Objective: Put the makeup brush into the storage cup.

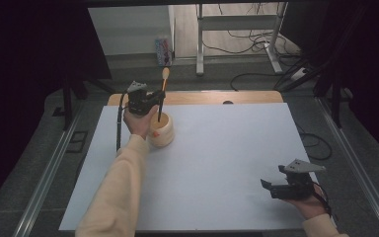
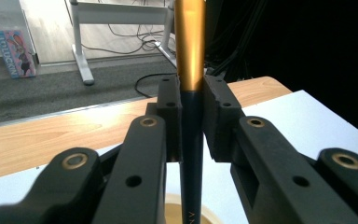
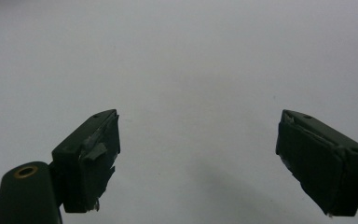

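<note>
**Brush held upright over the cup**

On the white surface (image 1: 217, 163), beige cup (image 1: 162, 132) as landmark. Left tongs (image 1: 159, 98) clamped on brush (image 1: 163, 91), directly above cup. Right tongs (image 1: 267, 186) gaping, empty, well apart. Next, probably: lower straight, release.

The person wears pale cream-yellow long sleeves (image 1: 121, 192). Each hand carries a black, blocky gripper. The left gripper (image 2: 192, 116) has matte black link arms with brass-ringed pivot pins and small screw holes in its jaw blocks. The right gripper (image 3: 198, 158) shows scuffed rectangular pads with peeling tape. A grey three-cornered plate tops each gripper, and a black cable (image 1: 120, 126) trails from the left one.
</note>
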`<state>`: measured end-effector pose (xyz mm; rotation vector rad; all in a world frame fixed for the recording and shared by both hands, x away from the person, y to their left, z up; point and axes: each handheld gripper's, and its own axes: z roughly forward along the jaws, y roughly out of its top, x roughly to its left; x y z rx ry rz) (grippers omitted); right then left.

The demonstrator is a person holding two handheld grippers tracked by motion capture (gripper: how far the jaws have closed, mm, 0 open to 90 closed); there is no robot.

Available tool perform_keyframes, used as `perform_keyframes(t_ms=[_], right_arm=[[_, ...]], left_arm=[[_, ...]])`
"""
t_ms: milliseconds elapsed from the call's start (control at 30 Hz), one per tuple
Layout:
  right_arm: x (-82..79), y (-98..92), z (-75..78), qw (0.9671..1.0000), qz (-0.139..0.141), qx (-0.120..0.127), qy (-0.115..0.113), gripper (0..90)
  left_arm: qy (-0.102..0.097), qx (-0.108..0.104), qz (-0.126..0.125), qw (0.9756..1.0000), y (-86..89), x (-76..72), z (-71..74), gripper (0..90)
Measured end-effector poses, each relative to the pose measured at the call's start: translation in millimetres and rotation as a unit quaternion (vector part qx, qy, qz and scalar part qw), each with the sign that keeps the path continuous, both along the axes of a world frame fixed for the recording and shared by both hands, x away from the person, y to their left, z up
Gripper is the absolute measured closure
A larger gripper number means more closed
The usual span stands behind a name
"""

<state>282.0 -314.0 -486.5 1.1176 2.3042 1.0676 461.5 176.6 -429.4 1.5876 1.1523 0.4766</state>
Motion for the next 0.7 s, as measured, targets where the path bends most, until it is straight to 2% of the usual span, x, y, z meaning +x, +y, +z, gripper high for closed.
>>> perform_keyframes(t_ms=[200, 700], right_arm=[[0.0, 0.3, 0.0, 1.0000, 0.000, -0.001, 0.000, 13.8], [0.2, 0.4, -0.5, 1.0000, 0.001, -0.002, 0.000, 13.8]], left_arm=[[-0.003, -0.002, -0.002, 1.0000, 0.2, -1.0, -2.8, 78.3], [0.006, -0.009, 0.001, 0.9999, 1.7, 0.2, -15.8, 78.3]])
